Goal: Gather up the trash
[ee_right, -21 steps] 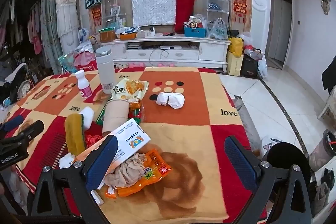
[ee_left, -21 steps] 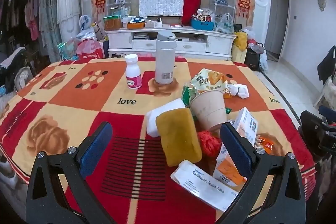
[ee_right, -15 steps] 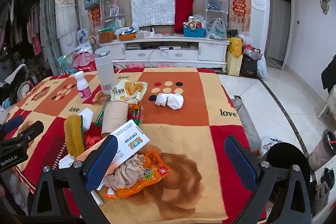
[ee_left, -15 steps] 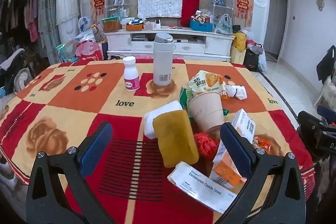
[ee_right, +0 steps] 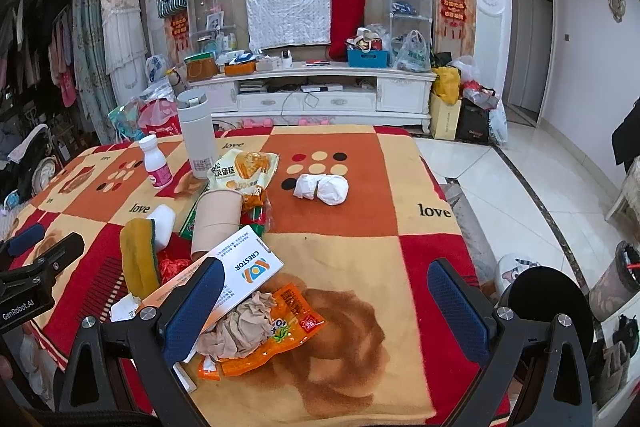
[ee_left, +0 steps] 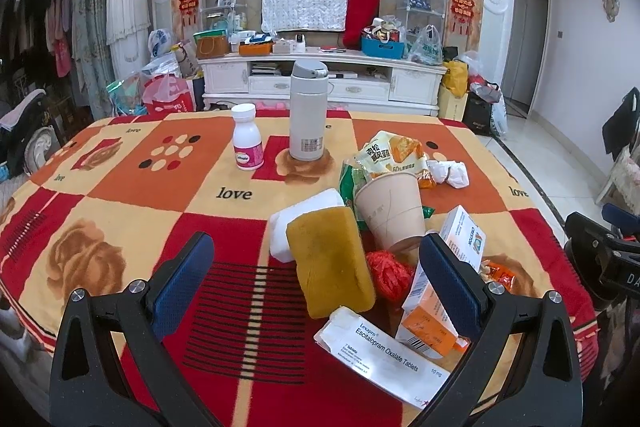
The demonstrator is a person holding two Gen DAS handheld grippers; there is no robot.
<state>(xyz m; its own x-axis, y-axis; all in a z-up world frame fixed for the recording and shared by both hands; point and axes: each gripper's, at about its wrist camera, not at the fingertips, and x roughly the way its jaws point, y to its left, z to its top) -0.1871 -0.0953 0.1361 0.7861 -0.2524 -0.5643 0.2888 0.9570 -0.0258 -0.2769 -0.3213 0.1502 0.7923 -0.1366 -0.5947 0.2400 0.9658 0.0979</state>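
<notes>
The trash sits heaped on the patterned surface [ee_left: 120, 187]: a paper cup [ee_left: 392, 211] lying tipped among snack wrappers [ee_left: 394, 157], a yellow sponge [ee_left: 330, 267] leaning on a white block [ee_left: 298, 223], a red crumpled bag [ee_left: 386, 273], two medicine boxes [ee_left: 384, 351] and, further off, a white wad of tissue [ee_right: 322, 189]. An orange wrapper [ee_right: 272, 343] with crumpled brown paper lies nearest the right gripper [ee_right: 324, 311]. Both it and the left gripper [ee_left: 316, 283] hover with jaws wide apart, holding nothing. A flask [ee_left: 306, 111] and pill bottle [ee_left: 247, 137] stand upright behind.
</notes>
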